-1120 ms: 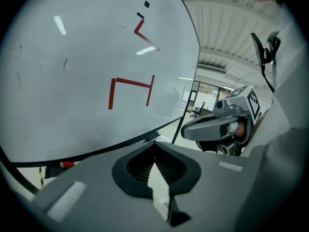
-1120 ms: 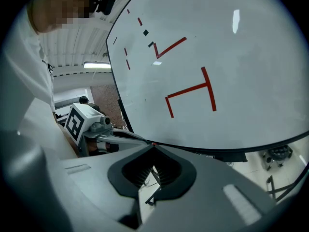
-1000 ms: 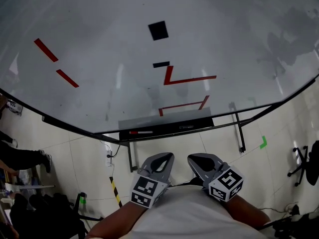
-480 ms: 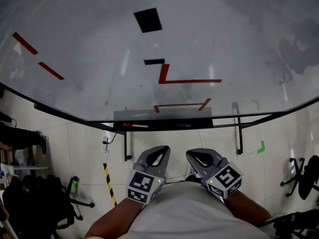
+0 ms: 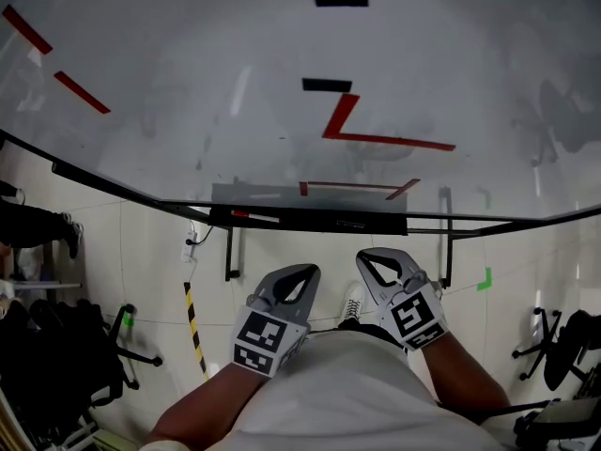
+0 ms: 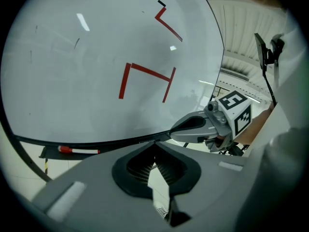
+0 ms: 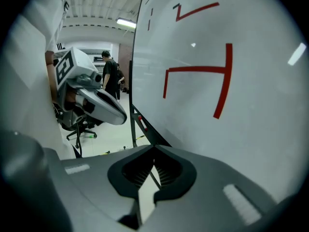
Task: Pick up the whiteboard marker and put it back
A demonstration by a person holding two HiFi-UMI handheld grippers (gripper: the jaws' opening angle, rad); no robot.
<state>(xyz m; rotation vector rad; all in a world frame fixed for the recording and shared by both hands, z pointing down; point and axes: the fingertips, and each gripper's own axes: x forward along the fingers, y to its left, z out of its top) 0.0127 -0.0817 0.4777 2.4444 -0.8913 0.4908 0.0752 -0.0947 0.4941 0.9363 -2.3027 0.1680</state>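
left hand-held gripper point(image 5: 305, 272) and right hand-held gripper point(image 5: 371, 259) both stayed shut, empty, near torso. view shifted a bit, no reach started. whiteboard marker point(image 5: 255, 217) lay on far tray point(image 5: 319, 221), left end. pickup probably not begun.

Floor point(image 5: 310, 252): pale tiles. Hazard tape point(image 5: 194, 327): yellow-black strip on the floor, left. Green mark point(image 5: 485, 279): on the floor, right. Office chair point(image 5: 571, 336): black, far right. Ceiling light point(image 7: 126, 22): lit strip.

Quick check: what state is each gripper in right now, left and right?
Left gripper: closed, fingers together, holding nothing.
Right gripper: closed, fingers together, holding nothing.
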